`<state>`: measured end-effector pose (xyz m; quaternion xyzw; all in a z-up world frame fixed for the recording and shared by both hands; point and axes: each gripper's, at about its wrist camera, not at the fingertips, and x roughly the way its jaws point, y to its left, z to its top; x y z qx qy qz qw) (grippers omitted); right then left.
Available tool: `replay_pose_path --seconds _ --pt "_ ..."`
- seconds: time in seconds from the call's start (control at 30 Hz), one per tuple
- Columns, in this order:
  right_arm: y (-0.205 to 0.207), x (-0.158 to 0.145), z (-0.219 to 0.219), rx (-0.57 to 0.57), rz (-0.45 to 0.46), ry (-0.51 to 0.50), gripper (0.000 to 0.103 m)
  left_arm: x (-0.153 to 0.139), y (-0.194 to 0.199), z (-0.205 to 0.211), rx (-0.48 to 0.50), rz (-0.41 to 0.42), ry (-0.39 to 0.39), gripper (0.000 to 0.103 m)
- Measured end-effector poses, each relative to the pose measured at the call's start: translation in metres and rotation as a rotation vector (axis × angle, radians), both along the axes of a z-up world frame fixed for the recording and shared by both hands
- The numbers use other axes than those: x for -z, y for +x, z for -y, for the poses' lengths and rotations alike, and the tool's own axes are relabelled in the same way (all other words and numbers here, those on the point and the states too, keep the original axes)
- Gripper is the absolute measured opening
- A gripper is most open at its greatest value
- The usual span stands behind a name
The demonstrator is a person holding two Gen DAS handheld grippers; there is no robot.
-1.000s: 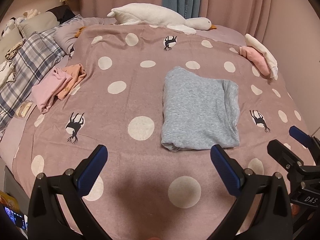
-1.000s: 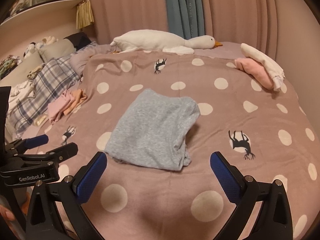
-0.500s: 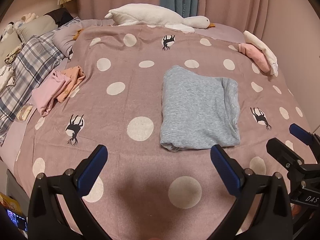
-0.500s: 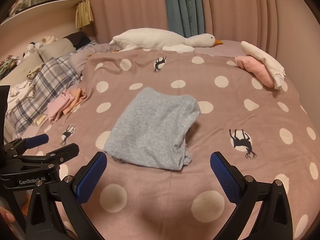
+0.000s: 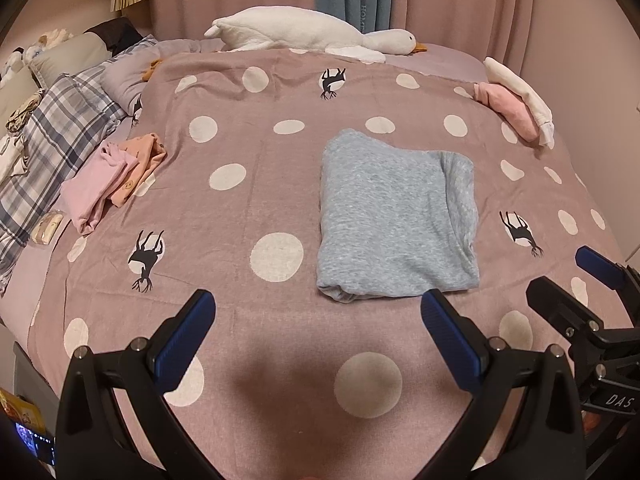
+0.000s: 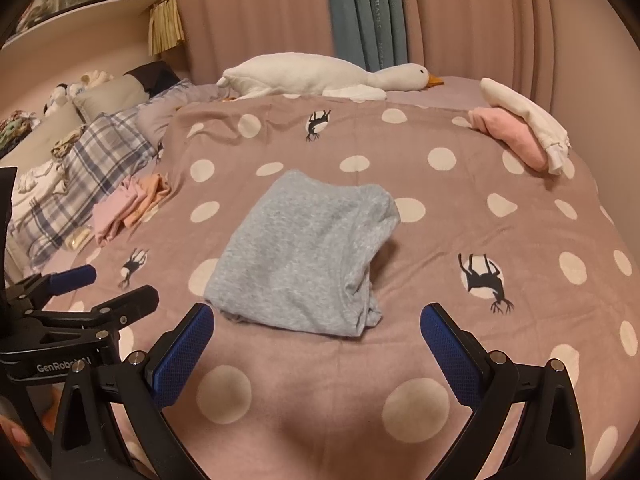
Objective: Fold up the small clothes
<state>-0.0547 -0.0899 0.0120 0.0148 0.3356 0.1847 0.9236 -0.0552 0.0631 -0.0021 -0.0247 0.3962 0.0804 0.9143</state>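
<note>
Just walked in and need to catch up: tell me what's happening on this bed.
A person is folding small clothes with a handheld gripper in each hand. The grey garment lies folded into a rectangle on the polka-dot bedspread. The left gripper and right gripper both hover open just short of it, holding nothing. Pink and orange clothes sit in a loose heap on the left, and a pink and white folded pile rests at the far right edge.

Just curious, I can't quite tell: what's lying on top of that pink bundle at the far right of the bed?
A cream-white garment is draped over the pink bundle, covering its far side. How far the pink runs beneath it cannot be seen.
</note>
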Motion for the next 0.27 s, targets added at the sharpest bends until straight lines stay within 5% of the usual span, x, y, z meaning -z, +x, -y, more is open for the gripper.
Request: replay_pose_path --seconds 0.27 --pt "-0.0004 0.0018 -0.0006 -0.001 -0.004 0.003 0.102 0.0005 0.0021 -0.0022 -0.001 0.003 -0.004 0.103"
